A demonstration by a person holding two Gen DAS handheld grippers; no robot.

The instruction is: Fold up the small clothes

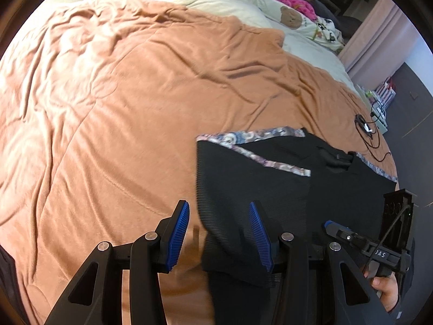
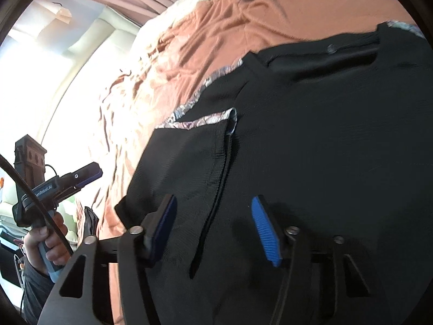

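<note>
A black knit garment with a floral trim band lies on the orange blanket, partly folded over itself. My left gripper is open above its near left edge, and the cloth's corner passes between the fingers. In the right wrist view the garment fills most of the frame. My right gripper is open just above it, over a folded sleeve edge. The right gripper also shows in the left wrist view. The left gripper shows in the right wrist view.
The bed's orange blanket stretches far left and back. A cream duvet, plush toys and pillows lie at the head. A black cable with a small device lies on the blanket right of the garment. A bright window is on the left.
</note>
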